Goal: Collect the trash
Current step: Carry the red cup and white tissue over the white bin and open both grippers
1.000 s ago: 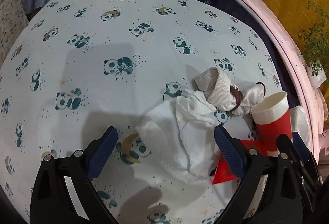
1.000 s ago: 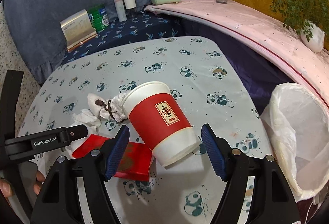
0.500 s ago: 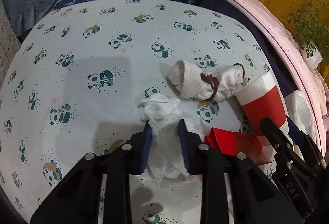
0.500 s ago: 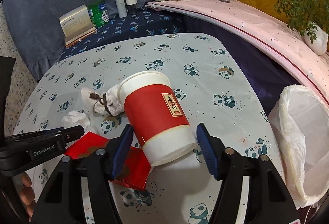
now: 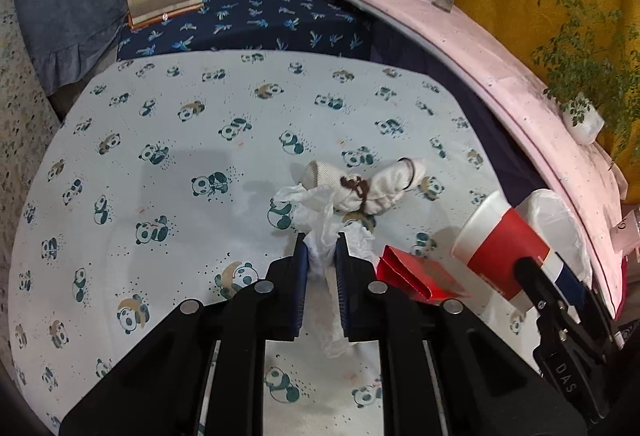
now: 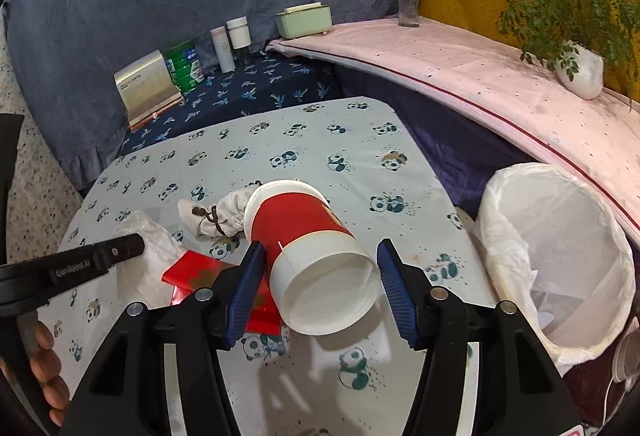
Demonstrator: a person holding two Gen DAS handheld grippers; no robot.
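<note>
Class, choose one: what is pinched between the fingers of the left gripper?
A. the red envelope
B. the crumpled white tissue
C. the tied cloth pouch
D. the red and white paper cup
B: the left gripper is closing on the crumpled white tissue.

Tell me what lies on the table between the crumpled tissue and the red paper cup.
In the left wrist view, a folded red packet lies between the tissue in the closing left claw and the cup.
</note>
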